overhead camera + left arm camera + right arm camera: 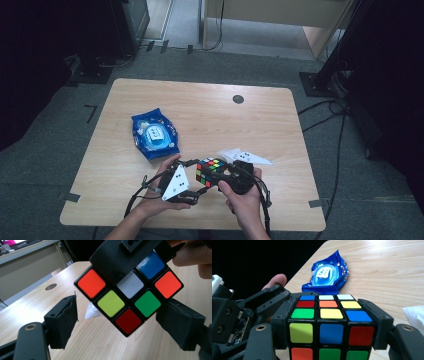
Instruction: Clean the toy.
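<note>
The wooden table (210, 120) carries little: a blue snack packet (154, 134) to the left and farther off, a white crumpled paper (245, 157) just beyond the hands to the right, and a small dark round cap (238, 99) near the far edge. None of these lies between the grippers, so nothing stands in the way; the paper is the nearest thing and could be brushed if the hands drift to the right.

At the near edge, held up off the table between both hands, sits the puzzle cube (210, 171). The right gripper (331, 322) clamps it, one pad on each side face (a steady hold, by the look of it). The left gripper (116, 322) has its jaws spread wide, the cube's lower corner hanging between the pads without touching either.

The step in hand seems to be a re-grip for turning a layer. The next move probably calls for the left jaws to line up squarely on one layer and close while the right holds the rest still.
</note>
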Action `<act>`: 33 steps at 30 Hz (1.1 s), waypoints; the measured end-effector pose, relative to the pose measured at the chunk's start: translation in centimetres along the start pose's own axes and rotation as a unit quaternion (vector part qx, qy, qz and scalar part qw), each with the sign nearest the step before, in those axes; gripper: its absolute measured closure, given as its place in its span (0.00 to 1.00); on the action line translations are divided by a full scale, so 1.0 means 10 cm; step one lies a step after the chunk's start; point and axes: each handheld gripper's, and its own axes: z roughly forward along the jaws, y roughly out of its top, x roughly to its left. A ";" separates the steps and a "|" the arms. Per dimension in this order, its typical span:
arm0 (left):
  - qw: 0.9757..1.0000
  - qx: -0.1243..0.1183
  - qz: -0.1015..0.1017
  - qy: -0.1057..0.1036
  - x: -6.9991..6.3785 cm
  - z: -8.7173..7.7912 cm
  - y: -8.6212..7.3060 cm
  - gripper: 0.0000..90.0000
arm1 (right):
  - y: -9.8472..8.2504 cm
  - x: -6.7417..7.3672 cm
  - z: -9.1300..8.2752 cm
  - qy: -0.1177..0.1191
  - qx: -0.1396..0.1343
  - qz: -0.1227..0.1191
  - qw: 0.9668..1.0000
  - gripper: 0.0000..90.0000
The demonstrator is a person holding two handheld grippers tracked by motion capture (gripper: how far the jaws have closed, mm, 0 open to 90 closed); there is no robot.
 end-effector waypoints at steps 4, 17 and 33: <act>1.000 -0.001 0.004 0.001 -0.01 0.01 0.00 0.19 | -0.01 0.01 0.02 -0.001 0.004 -0.001 1.000 0.38; 0.999 -0.030 -0.001 -0.014 -0.04 -0.03 0.00 0.31 | -0.10 0.07 0.16 -0.009 0.048 -0.012 0.999 0.38; 1.000 -0.011 -0.001 -0.008 -0.03 0.01 -0.04 0.33 | -0.08 0.08 0.09 -0.014 0.018 -0.009 1.000 0.38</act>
